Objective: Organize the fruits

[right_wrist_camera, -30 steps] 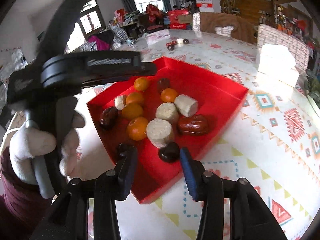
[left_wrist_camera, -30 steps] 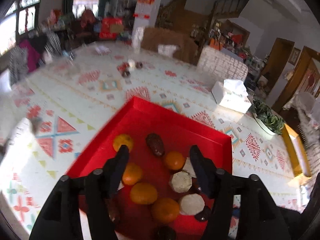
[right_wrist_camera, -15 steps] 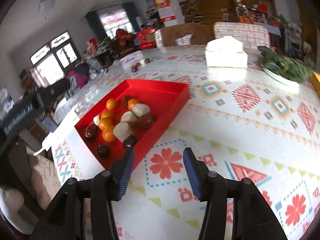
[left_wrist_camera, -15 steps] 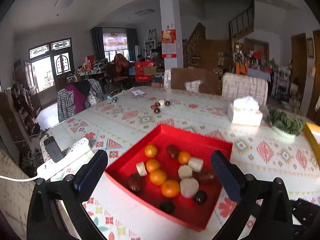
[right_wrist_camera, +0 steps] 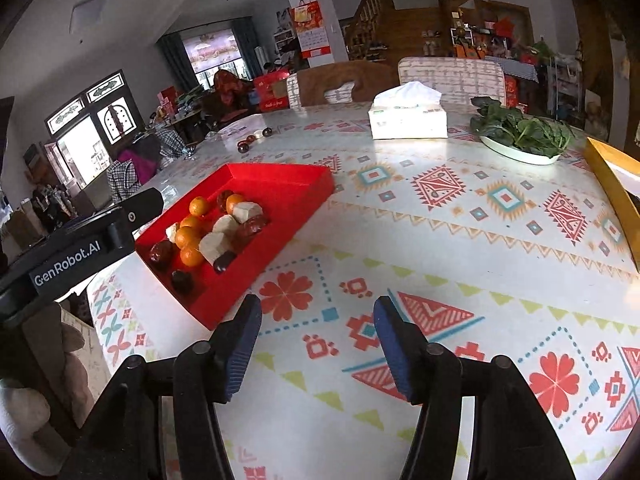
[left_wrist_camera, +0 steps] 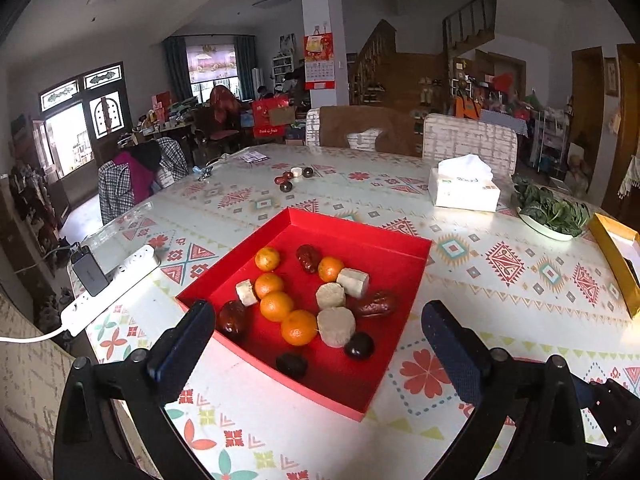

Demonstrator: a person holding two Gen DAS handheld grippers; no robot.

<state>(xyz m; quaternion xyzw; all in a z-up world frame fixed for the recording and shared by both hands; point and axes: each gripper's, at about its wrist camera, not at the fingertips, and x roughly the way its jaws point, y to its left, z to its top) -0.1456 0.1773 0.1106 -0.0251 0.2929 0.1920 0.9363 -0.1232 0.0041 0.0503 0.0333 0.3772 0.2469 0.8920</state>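
A red tray (left_wrist_camera: 400, 240) sits on the patterned table and holds several oranges (left_wrist_camera: 298, 332), dark red dates (left_wrist_camera: 308, 258), pale round pieces (left_wrist_camera: 336, 326) and dark chestnuts (left_wrist_camera: 359, 346). My left gripper (left_wrist_camera: 316, 328) is open wide and empty, raised above the tray's near edge. The tray also shows in the right wrist view (right_wrist_camera: 304, 184), at the left. My right gripper (right_wrist_camera: 316, 320) is open and empty over bare table, to the right of the tray. The left gripper's body (right_wrist_camera: 80, 244) shows at the left of the right wrist view.
A few more dates and a pale piece (left_wrist_camera: 294, 178) lie at the far side of the table. A tissue box (left_wrist_camera: 464, 190), a dish of greens (left_wrist_camera: 550, 212) and a yellow box (left_wrist_camera: 616, 256) stand at the right. A power strip (left_wrist_camera: 108, 284) lies at the left edge.
Both grippers have pulled up and back from the tray. The left gripper has opened wider. The right gripper has swung right, away from the tray.
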